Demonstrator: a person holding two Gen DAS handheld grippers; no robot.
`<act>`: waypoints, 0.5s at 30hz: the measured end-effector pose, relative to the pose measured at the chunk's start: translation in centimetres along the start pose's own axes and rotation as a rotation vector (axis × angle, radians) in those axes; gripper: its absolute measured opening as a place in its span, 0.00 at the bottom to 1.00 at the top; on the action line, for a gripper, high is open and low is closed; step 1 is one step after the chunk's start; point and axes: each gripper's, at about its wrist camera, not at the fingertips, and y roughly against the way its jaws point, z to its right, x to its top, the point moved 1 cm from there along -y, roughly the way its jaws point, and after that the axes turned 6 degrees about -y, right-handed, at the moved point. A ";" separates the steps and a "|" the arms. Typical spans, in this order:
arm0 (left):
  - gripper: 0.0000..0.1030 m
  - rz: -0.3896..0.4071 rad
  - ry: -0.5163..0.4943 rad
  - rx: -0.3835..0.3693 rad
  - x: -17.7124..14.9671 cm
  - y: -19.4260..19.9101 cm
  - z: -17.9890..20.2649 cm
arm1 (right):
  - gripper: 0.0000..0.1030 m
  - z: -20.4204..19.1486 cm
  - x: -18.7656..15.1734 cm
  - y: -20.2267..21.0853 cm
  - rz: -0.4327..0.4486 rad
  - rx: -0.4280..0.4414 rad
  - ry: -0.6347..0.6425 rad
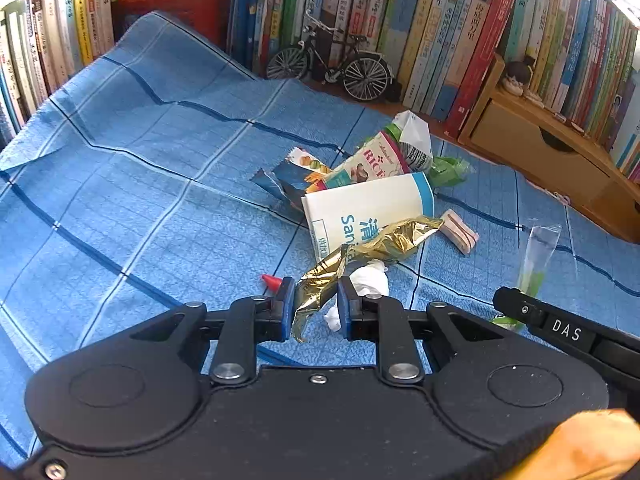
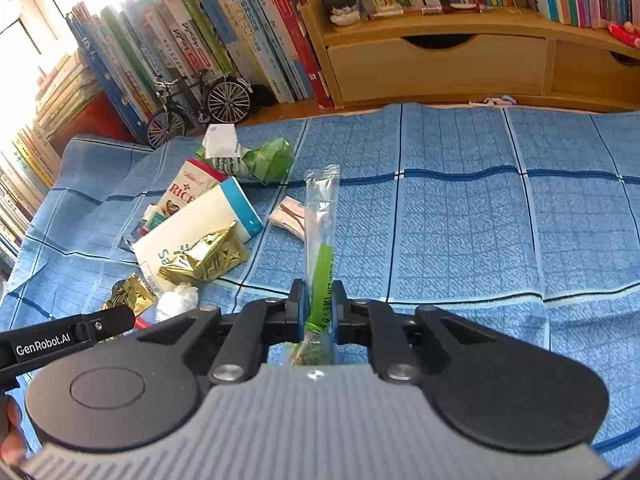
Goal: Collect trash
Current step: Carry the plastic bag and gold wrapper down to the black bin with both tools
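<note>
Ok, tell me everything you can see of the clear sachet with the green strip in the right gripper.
The clear sachet is a long, narrow tube of transparent film with crimped ends. A green printed strip fills its lower part; the upper part looks empty and see-through. The right gripper is shut on its lower part, and it sticks out forward along the fingers above the blue checked cloth. Its crumpled bottom end pokes out behind the jaws. Nothing else touches it. In the left wrist view it stands up from that gripper.

A miniature bicycle (image 1: 333,65) stands against rows of upright books (image 1: 432,28), beside a wooden drawer unit (image 2: 440,62), behind the blue checked cloth (image 1: 140,168).
</note>
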 end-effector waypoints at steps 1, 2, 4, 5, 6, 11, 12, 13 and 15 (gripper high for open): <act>0.20 0.003 -0.001 0.000 -0.1 0.3 -0.1 | 0.15 -0.1 0.0 0.2 0.003 0.000 -0.003; 0.20 0.006 -0.003 0.000 -0.2 0.6 -0.1 | 0.15 -0.1 0.0 0.4 0.005 0.002 -0.005; 0.20 0.012 -0.007 0.002 -0.5 1.3 -0.3 | 0.15 -0.1 -0.1 0.9 0.009 0.007 -0.011; 0.20 0.016 -0.009 0.002 -0.7 1.7 -0.3 | 0.15 -0.1 -0.2 1.2 0.011 0.010 -0.013; 0.20 0.018 -0.009 0.003 -0.9 2.1 -0.4 | 0.15 -0.1 -0.3 1.4 0.013 0.012 -0.014; 0.20 0.036 -0.003 0.006 -2.7 4.5 -1.5 | 0.15 -0.3 -1.4 3.1 0.023 0.019 -0.022; 0.20 0.040 -0.001 0.008 -3.2 5.1 -1.8 | 0.15 -0.4 -1.7 3.5 0.026 0.021 -0.022; 0.20 0.042 0.003 0.009 -3.7 5.6 -2.3 | 0.15 -0.6 -2.2 3.9 0.028 0.023 -0.019; 0.20 0.047 0.013 0.010 -4.8 6.9 -3.1 | 0.15 -0.9 -3.0 4.7 0.031 0.026 -0.015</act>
